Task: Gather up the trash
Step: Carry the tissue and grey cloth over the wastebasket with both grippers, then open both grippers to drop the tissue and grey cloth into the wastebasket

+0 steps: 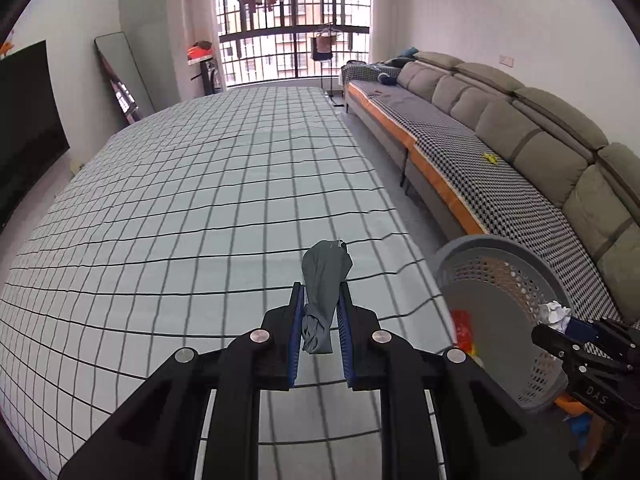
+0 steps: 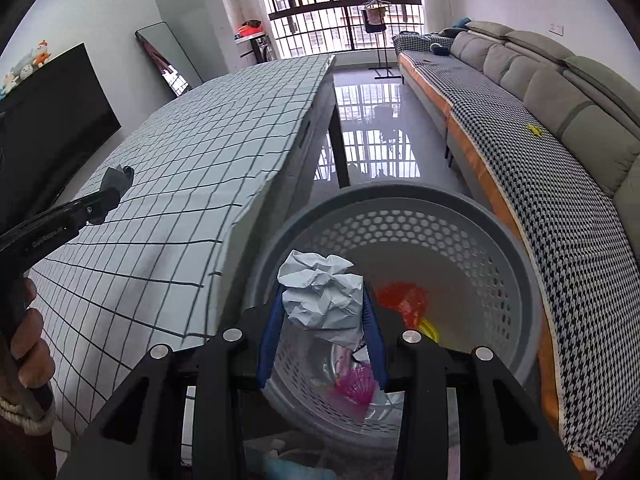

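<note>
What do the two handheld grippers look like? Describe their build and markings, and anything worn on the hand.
Both the left gripper and right gripper are matte black, angular two-finger frames with round silver pivot bolts and blue ribbed pads lining the fingers. Seen from the side, each body carries small pale lettering. The left hand has a pale cord and a dark sleeve at the wrist.

Left tool (image 1: 320,312) of black angular plastic, blue ribbed pads inside its fingers (image 1: 295,332), round silver screws on the linkages, right tool (image 2: 322,320) built the same, white lettering on its side, hand (image 2: 30,344) with rope-like wrist cord
</note>
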`<state>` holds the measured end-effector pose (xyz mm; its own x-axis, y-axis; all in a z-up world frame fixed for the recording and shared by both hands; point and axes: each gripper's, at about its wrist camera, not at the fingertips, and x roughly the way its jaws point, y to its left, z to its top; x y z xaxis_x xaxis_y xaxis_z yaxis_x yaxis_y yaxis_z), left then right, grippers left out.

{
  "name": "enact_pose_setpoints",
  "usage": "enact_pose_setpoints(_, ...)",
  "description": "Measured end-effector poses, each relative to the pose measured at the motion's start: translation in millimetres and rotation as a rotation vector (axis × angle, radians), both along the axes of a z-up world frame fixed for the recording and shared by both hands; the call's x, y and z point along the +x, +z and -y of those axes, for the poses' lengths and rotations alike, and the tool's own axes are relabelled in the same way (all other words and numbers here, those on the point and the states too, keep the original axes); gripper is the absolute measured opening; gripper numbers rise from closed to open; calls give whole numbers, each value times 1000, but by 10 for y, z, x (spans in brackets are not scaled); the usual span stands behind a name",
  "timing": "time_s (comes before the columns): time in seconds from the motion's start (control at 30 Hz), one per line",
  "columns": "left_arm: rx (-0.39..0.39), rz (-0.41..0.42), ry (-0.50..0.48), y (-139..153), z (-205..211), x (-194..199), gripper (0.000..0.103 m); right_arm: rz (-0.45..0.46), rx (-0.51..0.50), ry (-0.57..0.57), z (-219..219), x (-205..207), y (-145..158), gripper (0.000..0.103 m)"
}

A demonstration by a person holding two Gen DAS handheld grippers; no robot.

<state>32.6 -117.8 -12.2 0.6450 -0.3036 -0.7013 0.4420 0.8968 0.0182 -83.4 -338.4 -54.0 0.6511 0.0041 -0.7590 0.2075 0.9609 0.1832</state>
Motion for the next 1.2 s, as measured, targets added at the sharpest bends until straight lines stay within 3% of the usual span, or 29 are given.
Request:
enact_pose_setpoints(0.23, -6, -26, -99, -55, 541, -341, 17, -7, -25, -82, 356, -296, -57, 36)
enact_pose_setpoints(0.4, -18, -81, -109, -223, 809, -420, 17, -9, -21, -105, 544, -361, -133, 36)
enact_pose_setpoints(0.53, 25, -89, -112, -357, 1022, -436, 17, -16, -1, -103, 637, -339, -205, 36)
enact_pose_setpoints(0.87, 67, -154, -138, -671, 1237, -476, 17, -57, 36, -86, 724, -255, -403, 36)
enact_pose_setpoints(1.2, 58, -169, -127, -742, 1286, -464, 20, -48, 34, -86, 771, -264, -489, 38)
